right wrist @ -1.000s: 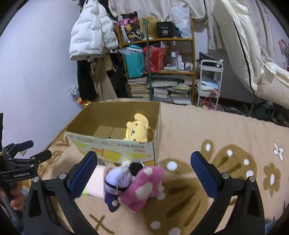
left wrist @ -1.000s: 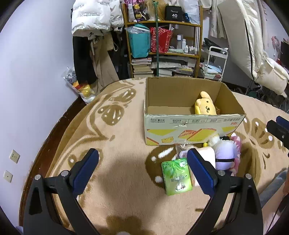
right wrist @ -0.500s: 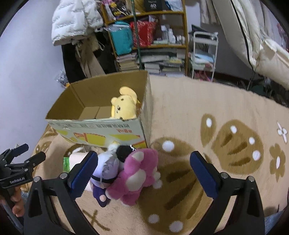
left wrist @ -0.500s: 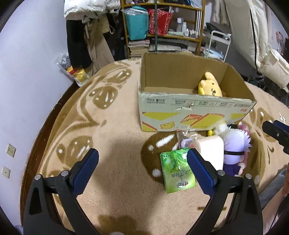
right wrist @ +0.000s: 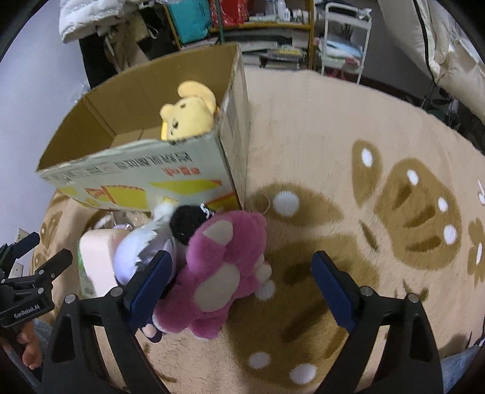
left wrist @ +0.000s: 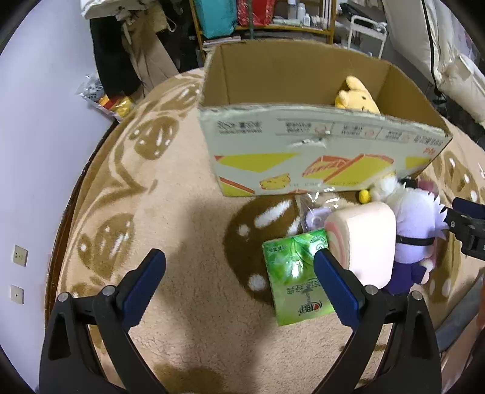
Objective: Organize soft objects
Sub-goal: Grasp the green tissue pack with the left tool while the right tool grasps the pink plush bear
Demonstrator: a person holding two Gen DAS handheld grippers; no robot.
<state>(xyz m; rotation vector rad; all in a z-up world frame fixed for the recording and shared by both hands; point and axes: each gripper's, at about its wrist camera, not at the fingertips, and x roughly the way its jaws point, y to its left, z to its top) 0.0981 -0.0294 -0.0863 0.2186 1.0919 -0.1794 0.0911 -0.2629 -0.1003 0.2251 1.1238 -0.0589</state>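
An open cardboard box (left wrist: 303, 145) (right wrist: 145, 178) stands on the rug with a yellow plush dog (left wrist: 357, 97) (right wrist: 188, 115) inside. In front of it lie a green tissue pack (left wrist: 297, 275), a pink roll cushion (left wrist: 363, 239) (right wrist: 97, 260), a lavender plush (left wrist: 415, 230) (right wrist: 136, 251) and a magenta bear (right wrist: 224, 269). My left gripper (left wrist: 239, 285) is open and empty, its right finger over the green pack. My right gripper (right wrist: 242, 285) is open, with the magenta bear just inside its left finger.
A beige rug with brown paw prints (right wrist: 409, 212) covers the floor. A cluttered shelf (left wrist: 260, 18), hanging coats (left wrist: 127, 48) and a white cart (right wrist: 345, 39) stand behind the box. A snack bag (left wrist: 106, 100) lies by the left wall.
Both grippers have moved down and forward toward the pile in front of the box. The toys now appear much larger. Jaws stayed open.
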